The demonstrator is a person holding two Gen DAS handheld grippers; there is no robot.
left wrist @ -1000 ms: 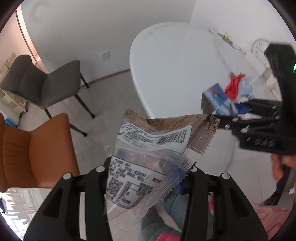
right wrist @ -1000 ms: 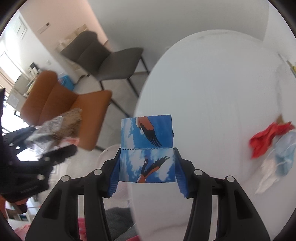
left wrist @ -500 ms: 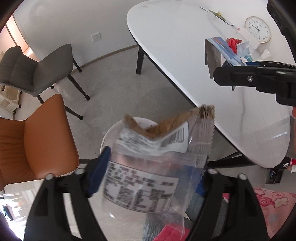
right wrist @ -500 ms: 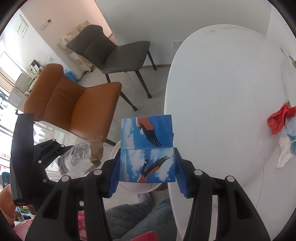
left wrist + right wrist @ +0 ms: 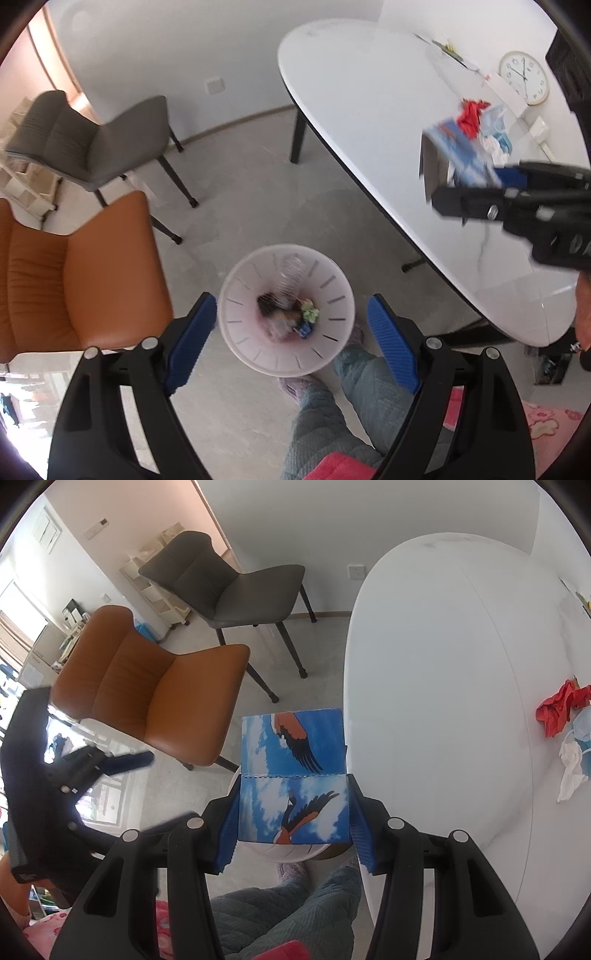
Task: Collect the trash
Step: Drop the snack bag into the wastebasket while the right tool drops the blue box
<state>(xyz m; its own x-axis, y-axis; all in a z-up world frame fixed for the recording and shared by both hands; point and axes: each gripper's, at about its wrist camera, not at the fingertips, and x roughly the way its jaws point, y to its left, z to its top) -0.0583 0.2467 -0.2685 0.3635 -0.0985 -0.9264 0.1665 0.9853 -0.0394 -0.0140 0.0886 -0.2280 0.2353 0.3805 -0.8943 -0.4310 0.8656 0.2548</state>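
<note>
Left gripper (image 5: 291, 343) spread wide, nothing between its pads, directly over white bin (image 5: 236, 343) holding trash.
Right gripper (image 5: 293, 821) clamps blue bird-print box (image 5: 293, 775) at table (image 5: 443, 701) edge; red wrapper (image 5: 557, 709) and tissues lie on table.

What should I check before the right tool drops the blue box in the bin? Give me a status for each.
1. Right tool grip on blue bird-print box: ok, clamped between both pads.
2. Left tool empty: ok, open with nothing between its pads.
3. White bin open to receive: ok, no lid, trash lying at the bottom.
4. Box over the bin: cannot tell. The box hides most of the rim in the right wrist view.
5. Left tool out of the drop path: not ok, it hangs directly above the bin.
6. More trash left: ok, red wrapper and crumpled tissue on the table.
</note>
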